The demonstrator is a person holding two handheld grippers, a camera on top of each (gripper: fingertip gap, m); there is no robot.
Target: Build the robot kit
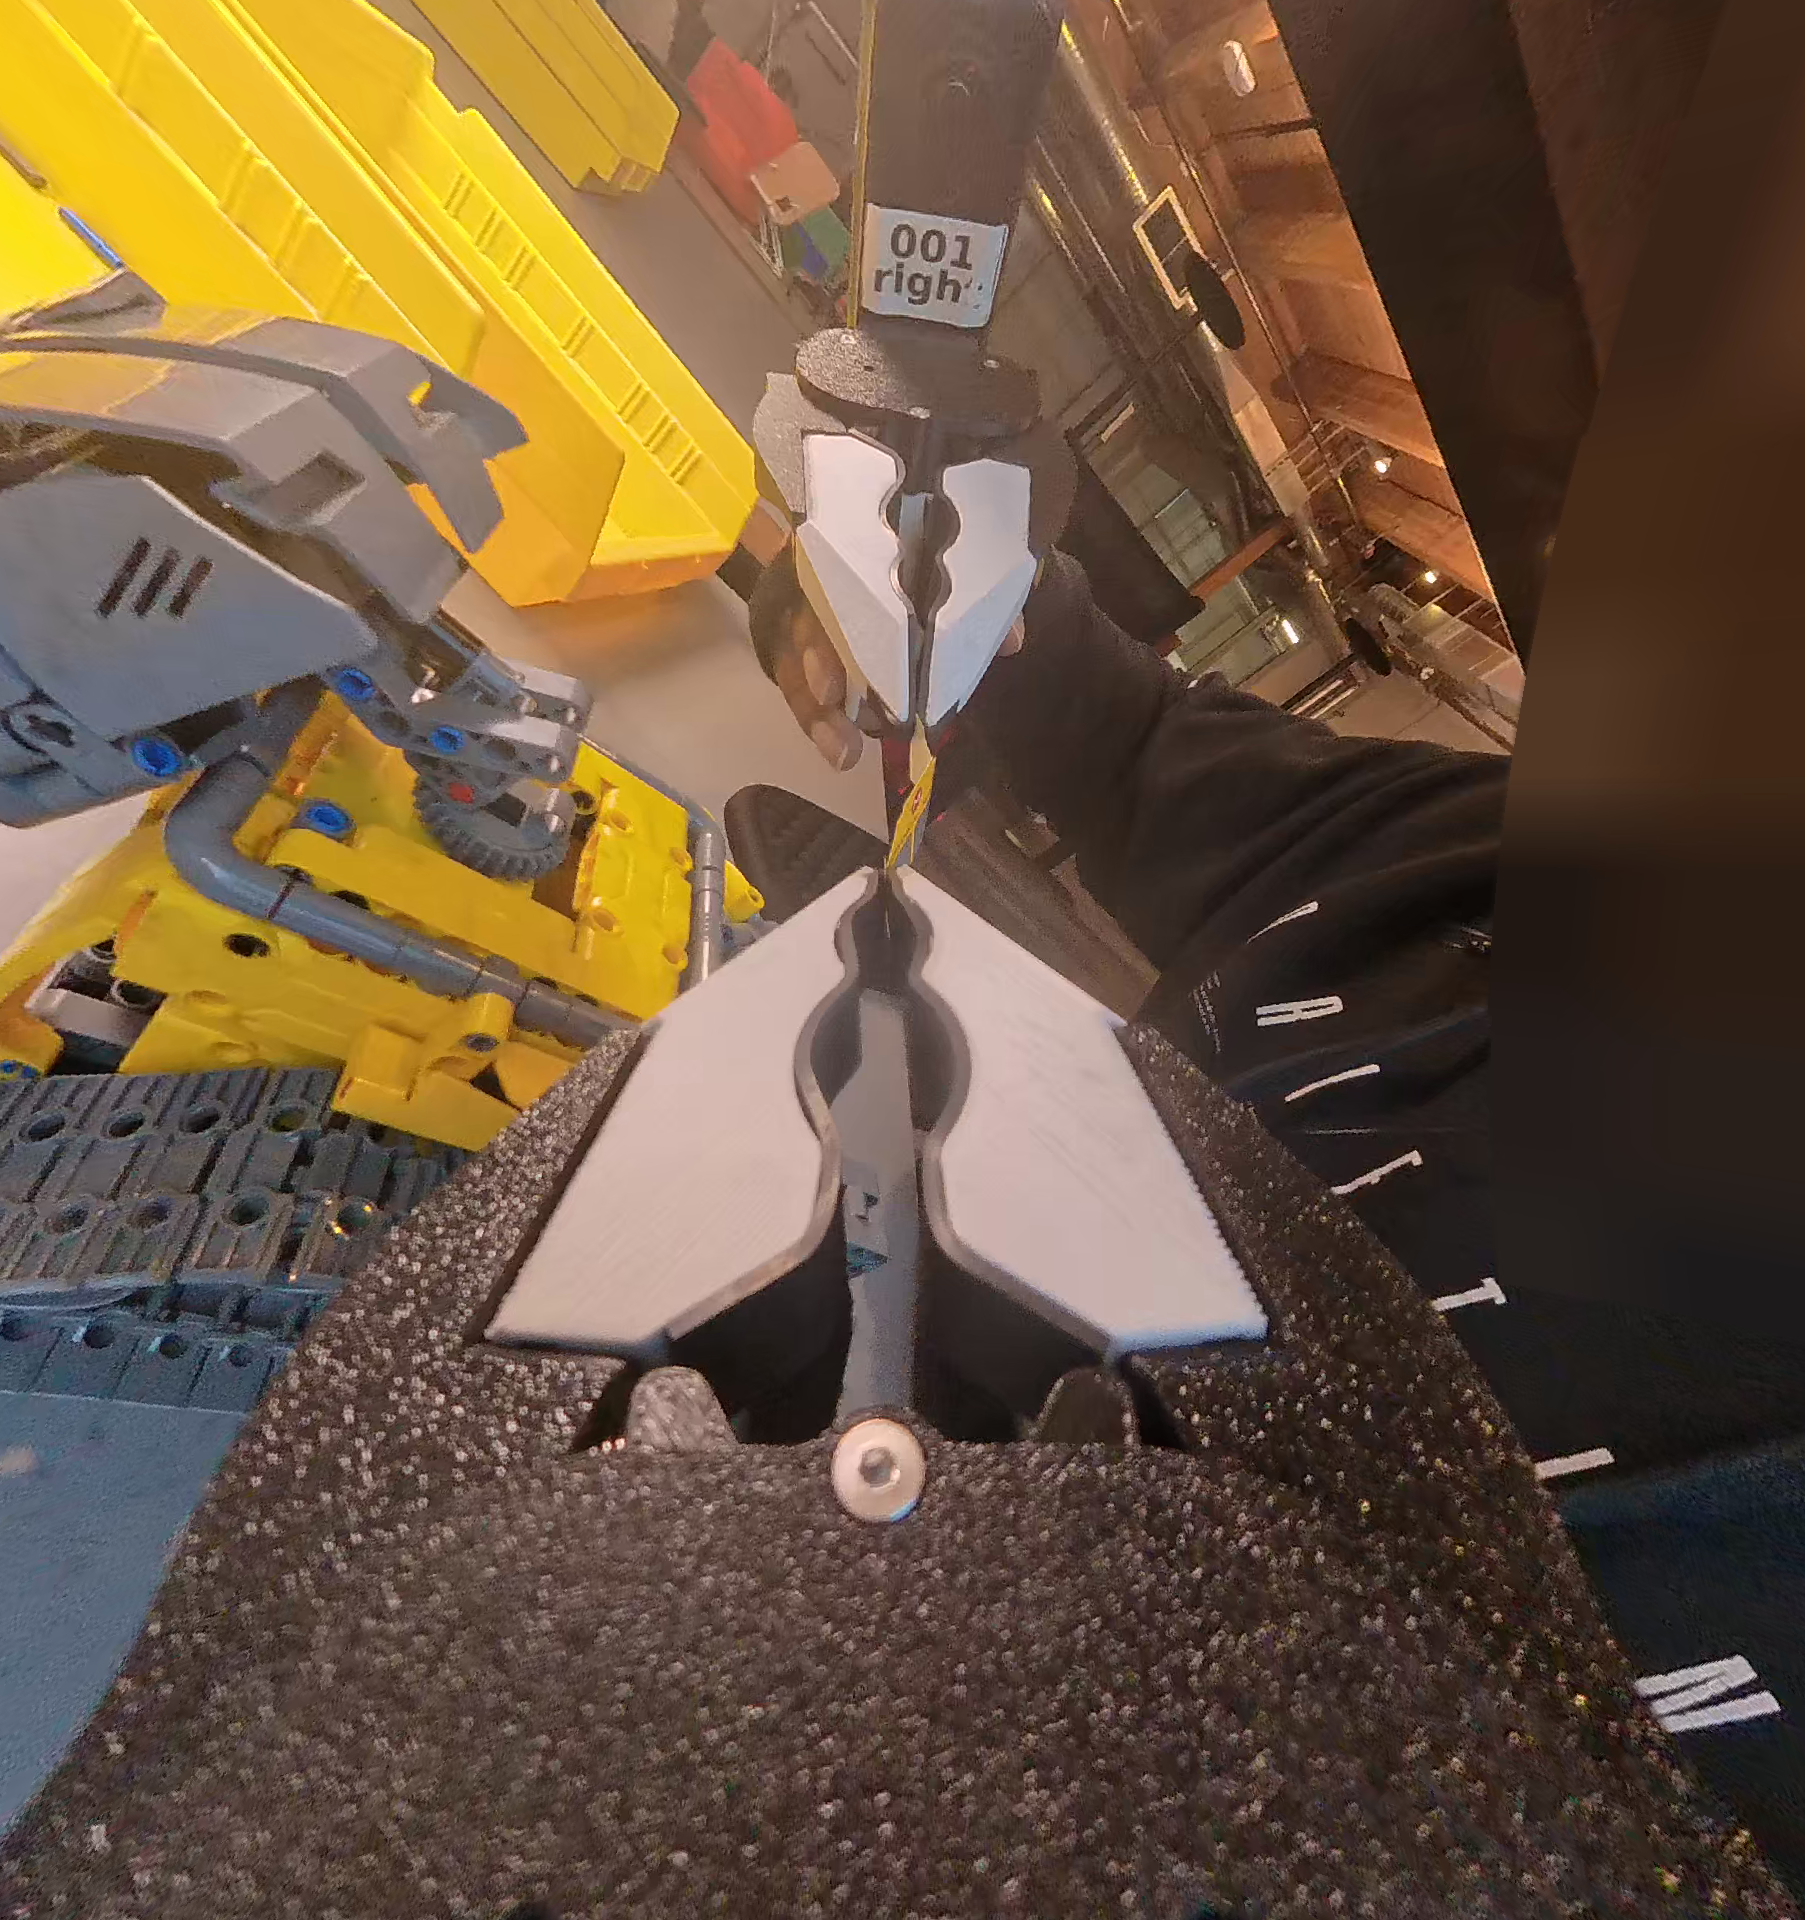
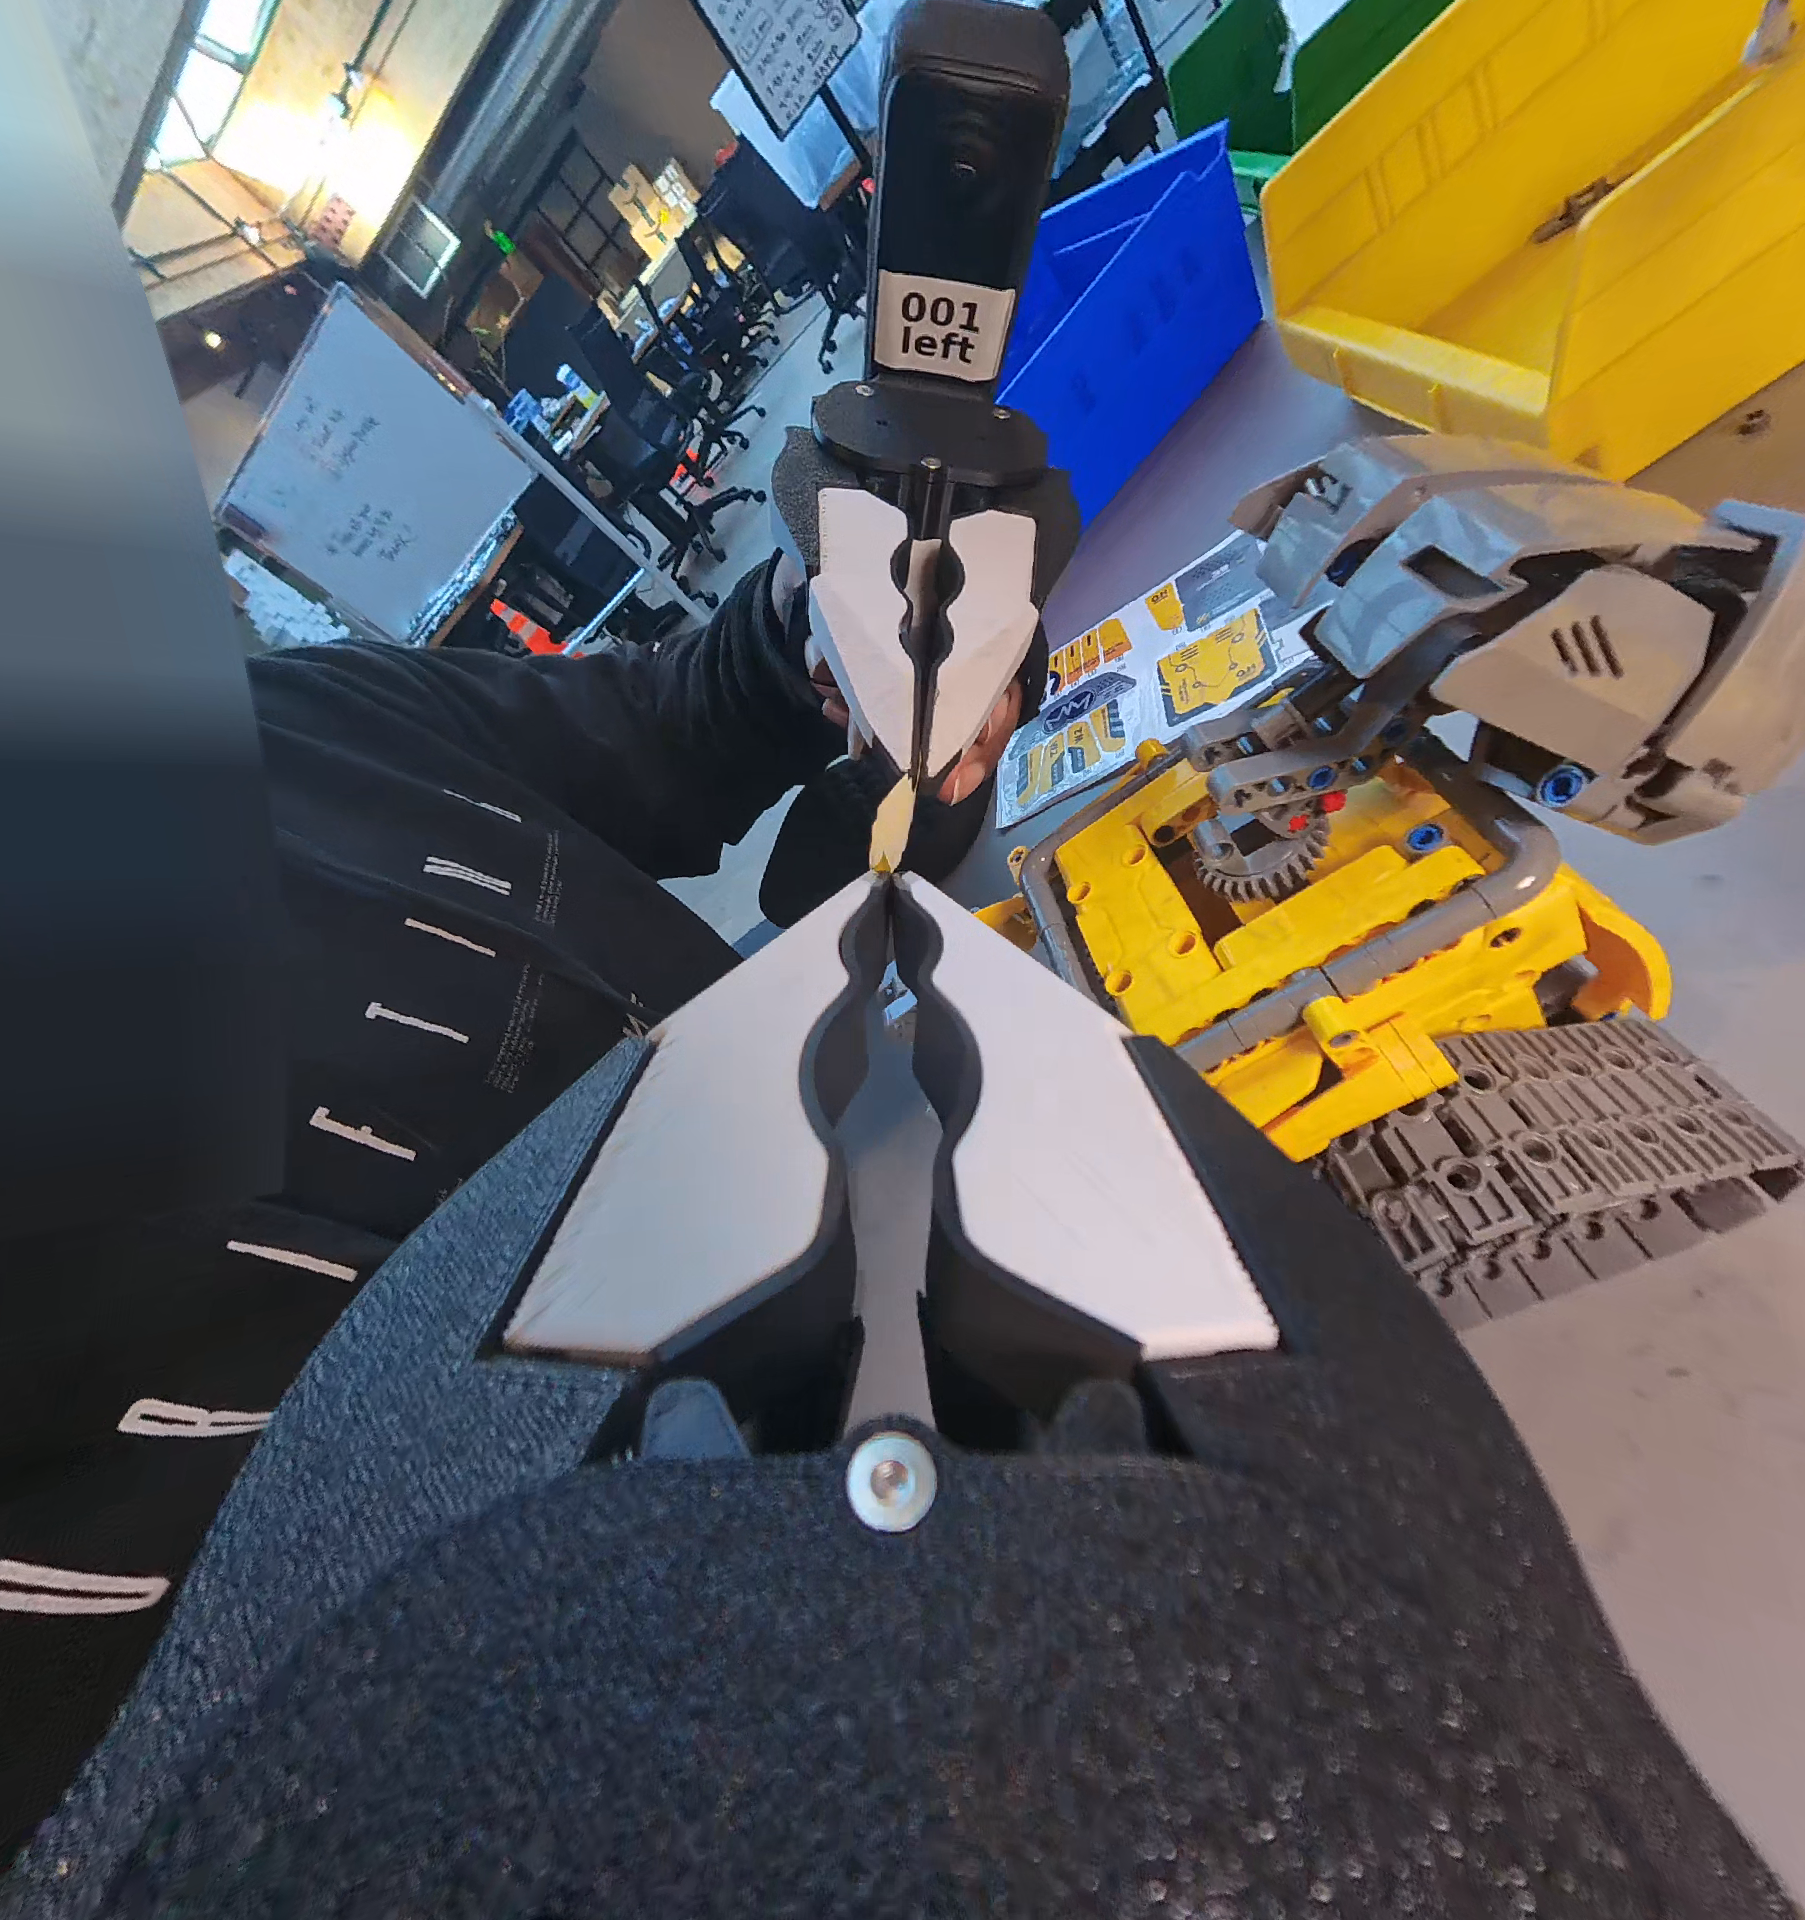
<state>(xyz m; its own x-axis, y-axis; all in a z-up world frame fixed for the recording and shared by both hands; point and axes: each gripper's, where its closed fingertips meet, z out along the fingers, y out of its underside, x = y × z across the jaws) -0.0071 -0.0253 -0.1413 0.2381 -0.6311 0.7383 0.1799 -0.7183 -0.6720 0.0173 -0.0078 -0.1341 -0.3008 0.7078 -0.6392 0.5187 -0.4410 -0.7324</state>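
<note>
Toy excavator (image 1: 285,831) close beside; bins (image 1: 441,312) behind.

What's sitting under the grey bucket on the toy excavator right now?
Under the grey bucket a grey gear shows on the yellow body. Anything deeper beneath is covered.

The small yellow piece (image 1: 913,805) pinched between the left gripper (image 1: 885,878) and right gripper (image 2: 890,881) is too small to identify. The toy excavator (image 2: 1324,966) runs off the frame edge in the left wrist view, its tracks partly hidden behind the gripper body. The sticker sheet (image 2: 1137,675) lies partly behind the grey bucket (image 2: 1521,623).
</note>
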